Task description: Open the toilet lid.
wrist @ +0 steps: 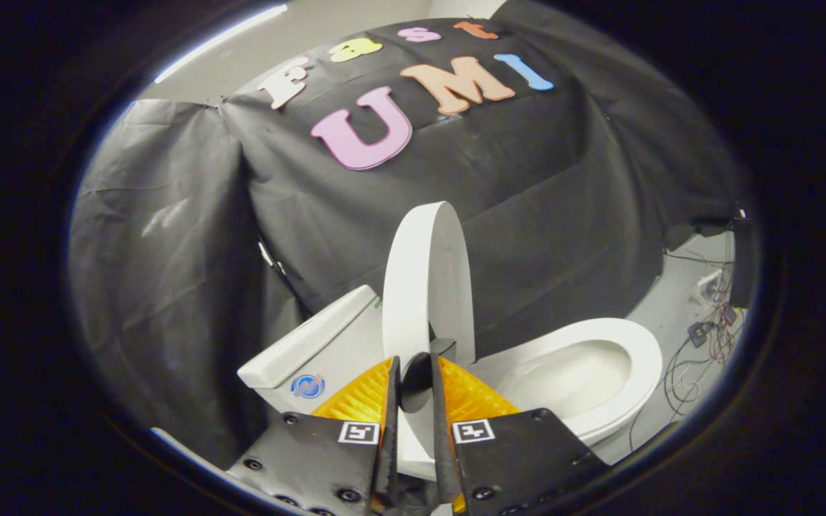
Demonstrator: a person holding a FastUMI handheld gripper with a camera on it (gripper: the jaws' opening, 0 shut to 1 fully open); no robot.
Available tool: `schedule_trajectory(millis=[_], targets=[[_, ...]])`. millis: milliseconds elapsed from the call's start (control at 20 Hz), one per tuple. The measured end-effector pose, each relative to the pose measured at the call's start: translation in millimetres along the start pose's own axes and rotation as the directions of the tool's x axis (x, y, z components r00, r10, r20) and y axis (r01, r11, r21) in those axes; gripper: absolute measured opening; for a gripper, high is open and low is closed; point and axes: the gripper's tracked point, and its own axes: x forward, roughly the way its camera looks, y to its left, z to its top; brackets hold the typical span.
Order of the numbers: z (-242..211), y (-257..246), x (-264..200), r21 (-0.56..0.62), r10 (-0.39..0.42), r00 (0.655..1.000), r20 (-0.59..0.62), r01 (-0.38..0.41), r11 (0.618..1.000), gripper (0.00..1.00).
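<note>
The white toilet lid (424, 272) stands raised, nearly upright, between the tank (327, 333) and the open seat and bowl (599, 358). My gripper (414, 364) is at the lid's lower edge, its two fingers closed to a narrow gap with the white lid's rim running down between them. A small dark part (416, 383), perhaps a bumper or hinge piece, sits in the gap at the fingertips. The lid's top edge rises well beyond the fingers against the black cloth.
Black cloth walls (191, 272) hang behind and beside the toilet. Loose cables and small electronics (707, 337) lie on the pale floor past the bowl. The tank's flat cover (298, 344) lies close beside the fingers.
</note>
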Motion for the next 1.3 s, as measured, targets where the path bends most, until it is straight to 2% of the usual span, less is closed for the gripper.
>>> schedule_trajectory(millis=[350,700,1300], targets=[[-10,52,18,-0.093,0.082,0.996,-0.038,-0.085,0.992,0.24],[-24,87,33,-0.085,0.153,0.986,-0.062,-0.158,0.984,0.24],[-48,121,49,-0.198,0.206,0.968,-0.144,-0.232,0.952,0.24]])
